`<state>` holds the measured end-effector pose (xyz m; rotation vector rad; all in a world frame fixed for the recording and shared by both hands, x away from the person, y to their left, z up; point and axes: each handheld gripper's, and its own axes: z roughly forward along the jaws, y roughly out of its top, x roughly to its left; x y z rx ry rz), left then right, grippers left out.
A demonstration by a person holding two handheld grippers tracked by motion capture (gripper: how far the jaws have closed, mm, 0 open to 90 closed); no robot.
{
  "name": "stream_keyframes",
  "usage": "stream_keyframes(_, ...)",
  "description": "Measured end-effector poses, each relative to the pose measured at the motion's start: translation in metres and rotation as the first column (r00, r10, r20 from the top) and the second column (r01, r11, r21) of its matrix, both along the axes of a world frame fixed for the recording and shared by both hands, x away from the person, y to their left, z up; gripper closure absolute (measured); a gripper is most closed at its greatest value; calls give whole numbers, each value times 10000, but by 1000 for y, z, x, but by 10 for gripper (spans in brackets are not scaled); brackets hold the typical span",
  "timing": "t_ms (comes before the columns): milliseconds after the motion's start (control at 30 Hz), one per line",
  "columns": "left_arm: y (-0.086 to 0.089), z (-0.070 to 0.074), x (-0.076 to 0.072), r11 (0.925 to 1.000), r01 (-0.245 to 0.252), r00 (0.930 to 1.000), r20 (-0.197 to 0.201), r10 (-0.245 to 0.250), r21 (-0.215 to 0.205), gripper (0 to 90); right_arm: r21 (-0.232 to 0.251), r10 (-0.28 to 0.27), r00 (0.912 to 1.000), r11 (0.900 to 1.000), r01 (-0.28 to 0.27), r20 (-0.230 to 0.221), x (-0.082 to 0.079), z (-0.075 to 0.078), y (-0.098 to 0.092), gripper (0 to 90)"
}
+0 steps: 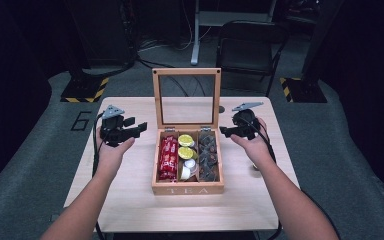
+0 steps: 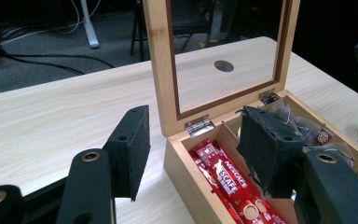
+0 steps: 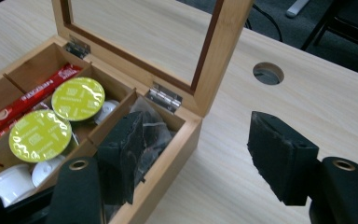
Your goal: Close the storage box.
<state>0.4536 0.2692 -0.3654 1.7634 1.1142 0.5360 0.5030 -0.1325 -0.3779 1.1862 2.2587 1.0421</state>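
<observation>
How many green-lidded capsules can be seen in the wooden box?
2. Both lie in the middle compartment of the wooden box: one capsule nearer the hinged lid, the other just in front of it. More may be hidden underneath.

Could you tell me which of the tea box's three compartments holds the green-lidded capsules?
The middle compartment; the left one holds red Nescafé sticks, the right dark tea bags.

Overhead plus two close views, shared tea box (image 1: pixel 187 187)

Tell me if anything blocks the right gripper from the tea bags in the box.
Nothing visible does. The box has its lid standing upright, the tea bags lie uncovered in its right compartment, and the right gripper hovers just beside them.
</observation>
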Motion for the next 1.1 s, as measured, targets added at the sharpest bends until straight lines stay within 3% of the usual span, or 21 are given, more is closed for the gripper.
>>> stream_keyframes(133,-1,0,0,10000,71,10000,-32,-71,-4,433,89,169,9997,9998,-170,148,8,7,4,353)
stream_keyframes(300,-2,0,-1,9999,120,9999,-33,-120,-15,432,180,157,9999,9997,-157,-8,19,11,9,350)
stream_keyframes(367,-2,0,-1,9999,111,9999,-17,-111,-32,432,361,14,10000,9993,-13,-45,22,10,11,350)
stream_keyframes(633,-1,0,1,9999,158,9999,-52,-158,-30,432,138,-160,9997,9998,163,-191,47,7,18,326)
stream_keyframes(1100,5,-1,2,9998,150,9998,-150,-151,-115,430,269,-384,9981,9988,397,-483,69,-1,22,321)
